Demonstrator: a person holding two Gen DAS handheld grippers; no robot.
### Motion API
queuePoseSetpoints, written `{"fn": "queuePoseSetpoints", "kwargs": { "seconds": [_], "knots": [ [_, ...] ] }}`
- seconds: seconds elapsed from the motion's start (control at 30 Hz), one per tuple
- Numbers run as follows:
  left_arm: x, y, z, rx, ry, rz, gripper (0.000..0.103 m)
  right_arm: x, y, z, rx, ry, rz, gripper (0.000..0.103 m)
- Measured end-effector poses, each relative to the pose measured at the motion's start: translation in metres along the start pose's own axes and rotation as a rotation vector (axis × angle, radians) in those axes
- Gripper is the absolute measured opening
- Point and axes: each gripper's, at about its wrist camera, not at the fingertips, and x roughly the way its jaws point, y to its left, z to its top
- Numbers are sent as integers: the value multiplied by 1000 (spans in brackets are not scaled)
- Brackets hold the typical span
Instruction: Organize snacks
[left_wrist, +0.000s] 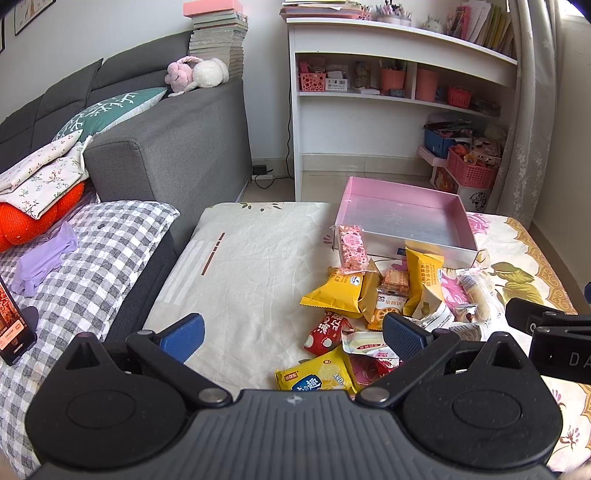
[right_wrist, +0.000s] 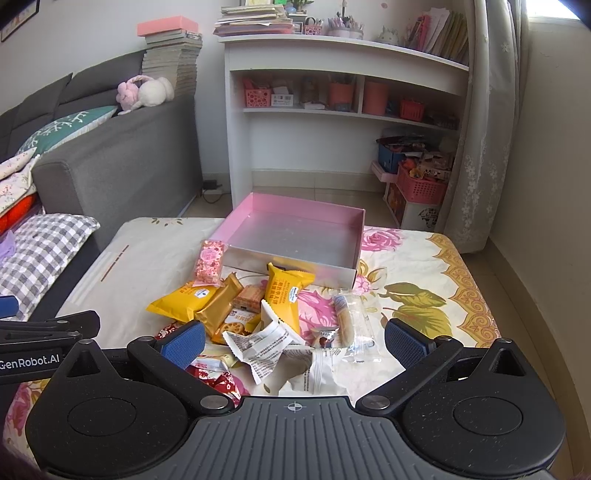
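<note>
We look forward along each gripper's fingers, low over the bed and angled slightly down. Our left view sits further left, with the pink box (left_wrist: 406, 221) at one o'clock; our right view puts it (right_wrist: 291, 232) at twelve. Both share the snack pile (left_wrist: 373, 306) (right_wrist: 258, 314), sofa and shelf; nearness seems similar.

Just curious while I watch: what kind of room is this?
Likely a home living room or bedroom: a grey sofa with a plush toy, a white bookshelf, and a floral sheet holding a pink box and snacks.
</note>
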Motion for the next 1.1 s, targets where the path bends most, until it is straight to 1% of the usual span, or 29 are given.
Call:
{"fn": "queuePoseSetpoints", "kwargs": {
  "seconds": [0.87, 1.03, 1.1],
  "knots": [
    [0, 0, -1, -5, -5, -6, 103, 0, -3, 1, 10, -4, 0, 103],
    [0, 1, 2, -6, 0, -33, 103, 1, -5, 2, 18, -1, 3, 103],
    [-2, 0, 4, -8, -17, -42, 103, 1, -7, 4, 28, 2, 6, 103]
  ]
}}
